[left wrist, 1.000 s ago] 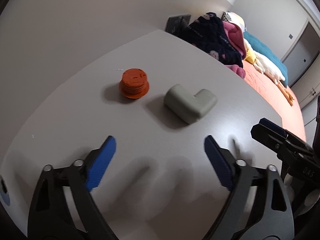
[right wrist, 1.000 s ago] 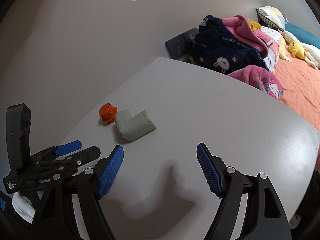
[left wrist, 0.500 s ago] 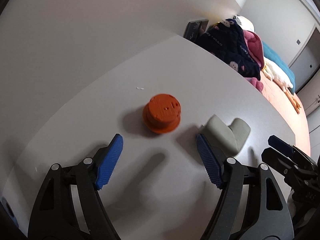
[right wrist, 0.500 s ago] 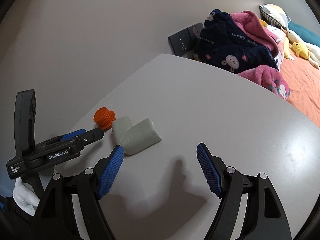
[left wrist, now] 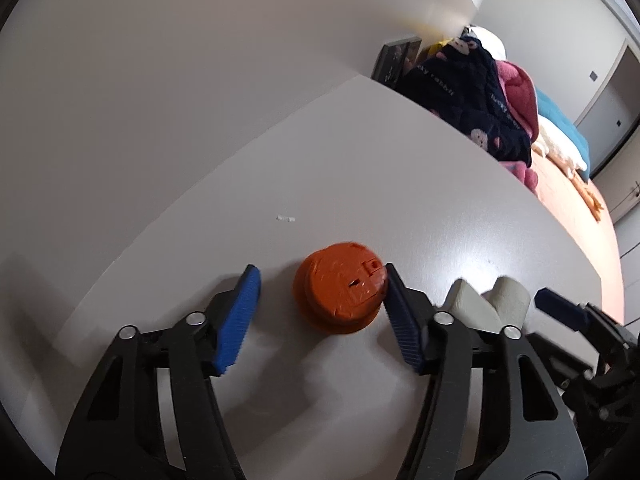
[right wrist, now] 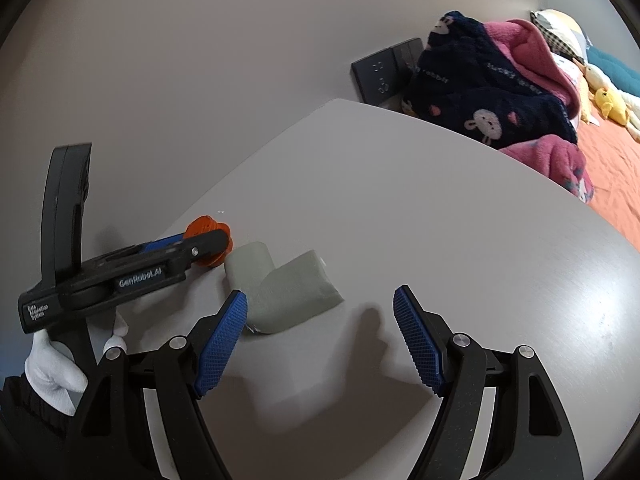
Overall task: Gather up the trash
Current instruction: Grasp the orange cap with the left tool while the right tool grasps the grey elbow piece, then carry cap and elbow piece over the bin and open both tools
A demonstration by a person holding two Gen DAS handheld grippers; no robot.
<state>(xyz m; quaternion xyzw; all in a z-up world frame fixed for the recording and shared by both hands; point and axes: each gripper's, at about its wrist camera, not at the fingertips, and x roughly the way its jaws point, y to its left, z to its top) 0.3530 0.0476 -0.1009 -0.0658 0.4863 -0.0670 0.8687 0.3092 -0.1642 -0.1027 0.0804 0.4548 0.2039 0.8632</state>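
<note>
An orange round cap (left wrist: 340, 290) lies on the grey table (left wrist: 400, 184). My left gripper (left wrist: 320, 316) is open with its blue pads on either side of the cap; the right pad (left wrist: 402, 322) is at the cap's edge. A grey-green L-shaped foam corner piece (right wrist: 280, 286) lies just right of the cap and shows in the left wrist view (left wrist: 488, 304). My right gripper (right wrist: 320, 340) is open and empty, close in front of the foam piece. The cap (right wrist: 206, 228) is partly hidden behind the left gripper in the right wrist view.
A heap of navy and pink clothes (right wrist: 488, 108) lies past the table's far edge, beside a bed with an orange sheet (right wrist: 616, 168) and soft toys. A dark wall socket plate (right wrist: 384, 76) sits behind the table. A tiny white scrap (left wrist: 286, 219) lies near the cap.
My left gripper has moved forward and left until its pads straddle the orange cap. My right gripper has moved closer to the foam piece. Neither has taken hold of anything.
</note>
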